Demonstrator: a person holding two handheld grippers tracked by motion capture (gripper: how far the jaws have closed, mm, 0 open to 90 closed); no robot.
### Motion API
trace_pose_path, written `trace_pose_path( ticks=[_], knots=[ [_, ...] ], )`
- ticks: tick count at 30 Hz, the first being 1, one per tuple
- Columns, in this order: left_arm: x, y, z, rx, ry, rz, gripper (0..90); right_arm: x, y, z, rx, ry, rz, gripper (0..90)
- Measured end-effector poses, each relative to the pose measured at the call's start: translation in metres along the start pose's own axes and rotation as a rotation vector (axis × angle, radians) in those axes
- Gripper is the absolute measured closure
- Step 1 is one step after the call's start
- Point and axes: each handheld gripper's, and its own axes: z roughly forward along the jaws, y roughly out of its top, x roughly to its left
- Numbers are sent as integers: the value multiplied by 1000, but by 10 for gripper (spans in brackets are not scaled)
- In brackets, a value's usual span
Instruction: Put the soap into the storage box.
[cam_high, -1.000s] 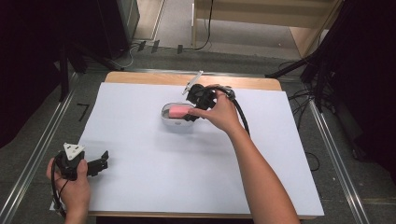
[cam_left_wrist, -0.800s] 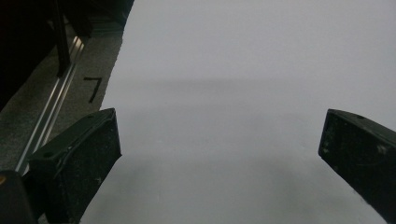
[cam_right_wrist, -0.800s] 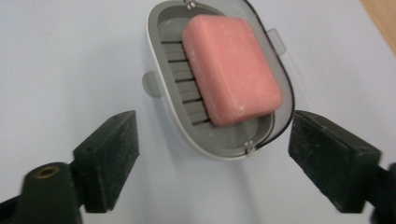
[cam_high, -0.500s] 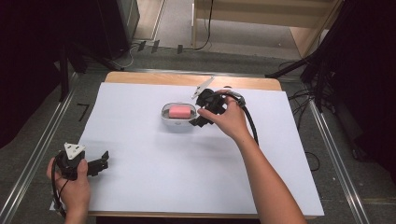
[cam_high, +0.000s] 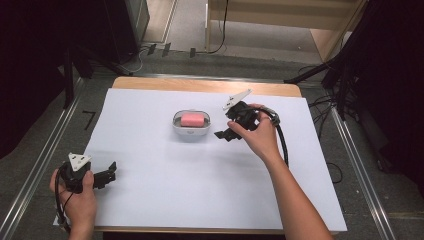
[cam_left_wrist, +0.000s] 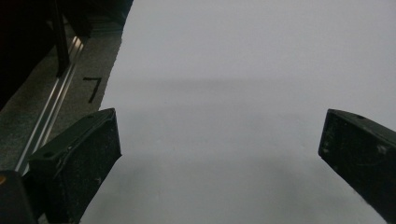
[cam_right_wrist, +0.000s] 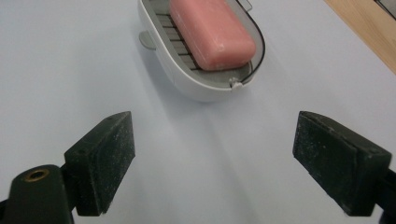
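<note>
Looking along your right tool (cam_right_wrist: 212, 158), you have the pink oblong bar of soap (cam_right_wrist: 211, 31) straight ahead and slightly left of centre, lying in the white oval plastic soap dish (cam_right_wrist: 187, 79) with slatted ribs under it. Both black jaws stand spread wide with nothing between them but bare white sheet, so the tool is empty and sits just short of the dish's near end.

From the high view, the dish (cam_high: 191, 131) rests near the middle of the white-covered worktop (cam_high: 200, 190), toward its far half, and your right tool (cam_high: 227, 131) is just beside its right-hand end, apart from it and not touching. The soap (cam_high: 192, 119) runs lengthwise left to right across the worktop, so its long axis points roughly at your right tool; in the right gripper view it runs away from you, tilted a little to the left.

That matters for the coming move: I judge that to pinch the bar across its narrow width, you would come in along that axis, jaws either side of it.

Your left tool (cam_high: 107, 175) is at the near left corner, well apart from the dish, its jaws likewise spread wide over plain sheet (cam_left_wrist: 219, 140). Your right hand (cam_high: 257, 137) is clearly the nearer one.
</note>
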Motion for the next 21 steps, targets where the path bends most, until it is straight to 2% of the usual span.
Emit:
trace_pose_path(
  ticks=[8,21],
  knots=[
    [0,0,0,-1,2,1,0,5,-22,-7,-3,-42,21,132],
    [0,0,0,3,1,0,0,8,-56,-17,-20,-65,72,132]
  ],
)
